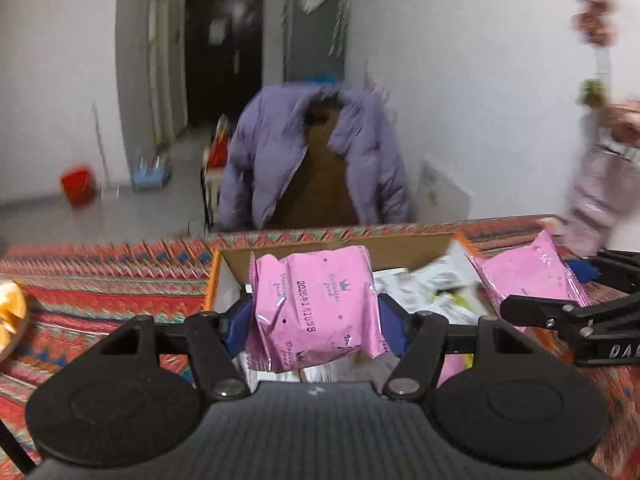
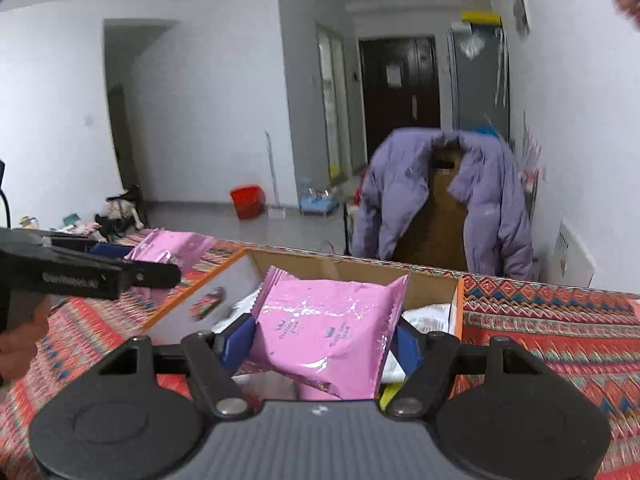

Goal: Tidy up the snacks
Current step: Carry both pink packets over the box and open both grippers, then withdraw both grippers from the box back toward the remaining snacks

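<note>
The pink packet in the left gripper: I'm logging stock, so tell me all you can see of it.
The pink packet is a glossy, pillow-shaped wrapper, seemingly foil or plastic, with serrated sealed ends, small crown logos and a printed date code. It looks sealed and slightly crumpled. The left gripper is shut on it, blue fingers pressing both sides, holding it above the open cardboard box.

The left wrist view is smeared with motion blur. An orange crinkled wrapper [image 1: 10, 312] is cut off by the left edge, and a pale pink figure [image 1: 596, 184] by the right edge is too blurred to identify. The open cardboard box's [image 2: 352, 266] white packets [image 2: 432, 316] lie mostly hidden behind the glossy pink snack pouch [image 2: 328, 328]; their print is unreadable.
</note>
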`<state>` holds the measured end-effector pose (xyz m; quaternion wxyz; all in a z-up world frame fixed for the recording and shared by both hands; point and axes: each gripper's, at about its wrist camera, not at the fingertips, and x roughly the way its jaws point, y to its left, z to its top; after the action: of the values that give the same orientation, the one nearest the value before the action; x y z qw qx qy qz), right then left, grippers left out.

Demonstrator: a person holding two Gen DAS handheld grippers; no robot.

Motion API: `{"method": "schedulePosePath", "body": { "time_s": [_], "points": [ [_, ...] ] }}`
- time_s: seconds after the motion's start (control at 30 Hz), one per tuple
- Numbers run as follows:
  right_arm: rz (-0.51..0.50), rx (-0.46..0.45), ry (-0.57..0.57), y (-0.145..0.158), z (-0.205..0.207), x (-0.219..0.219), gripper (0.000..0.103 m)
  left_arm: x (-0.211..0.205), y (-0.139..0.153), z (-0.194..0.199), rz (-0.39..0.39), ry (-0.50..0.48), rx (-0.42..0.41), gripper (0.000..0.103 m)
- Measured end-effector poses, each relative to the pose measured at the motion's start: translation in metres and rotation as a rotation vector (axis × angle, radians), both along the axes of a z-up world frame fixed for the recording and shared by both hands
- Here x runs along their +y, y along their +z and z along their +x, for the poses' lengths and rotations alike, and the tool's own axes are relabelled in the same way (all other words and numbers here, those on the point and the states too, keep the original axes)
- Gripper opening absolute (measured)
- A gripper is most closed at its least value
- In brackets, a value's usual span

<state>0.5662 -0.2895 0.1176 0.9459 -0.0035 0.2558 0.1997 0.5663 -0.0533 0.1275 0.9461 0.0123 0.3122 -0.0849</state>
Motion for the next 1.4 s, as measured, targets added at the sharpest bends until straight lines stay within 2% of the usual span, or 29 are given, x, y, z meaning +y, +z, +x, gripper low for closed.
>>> {"method": "schedulePosePath", "body": {
  "time_s": [0.1,0.2,0.33,0.43,0.5,0.57,0.63,0.93,1.13,1.27,1.4],
  "points": [
    [-0.139,0.007,-0.040,-0.012,0.055,0.021,0.071,-0.003,-0.026,0.060,-0.018,0.035,0.102,0.066],
    [-0.172,0.074,-0.034,-0.026,0.102,0.034,0.071,-0.008,-0.050,0.101,-0.010,0.054,0.151,0.066],
    [-0.166,0.120,-0.059,-0.047,0.142,0.039,0.073,-0.012,-0.076,0.135,-0.077,0.107,0.226,0.068],
    [-0.168,0.178,-0.063,-0.063,0.151,0.036,0.072,-0.017,-0.090,0.144,-0.063,0.095,0.250,0.071],
    [-0.179,0.170,-0.074,-0.065,0.151,0.030,0.083,-0.018,-0.092,0.143,-0.058,0.075,0.235,0.078],
    [-0.156,0.153,-0.103,-0.061,0.144,0.020,0.090,-0.015,-0.089,0.141,-0.094,0.055,0.244,0.088],
    [-0.143,0.138,-0.121,-0.053,0.138,0.014,0.091,-0.011,-0.084,0.139,-0.106,0.045,0.255,0.088],
    [-0.273,0.094,-0.133,-0.009,0.093,0.011,0.095,0.007,-0.039,0.087,-0.013,0.038,0.179,0.088],
    [-0.215,0.070,-0.130,0.017,0.035,0.000,0.095,0.028,-0.009,0.026,0.042,0.031,0.134,0.088],
    [-0.158,0.034,-0.120,0.027,-0.016,-0.005,0.095,0.039,0.007,-0.035,0.037,0.011,0.055,0.091],
    [-0.098,0.004,-0.124,0.029,-0.067,-0.009,0.095,0.040,0.009,-0.089,0.086,0.042,-0.044,0.094]
  ]
}}
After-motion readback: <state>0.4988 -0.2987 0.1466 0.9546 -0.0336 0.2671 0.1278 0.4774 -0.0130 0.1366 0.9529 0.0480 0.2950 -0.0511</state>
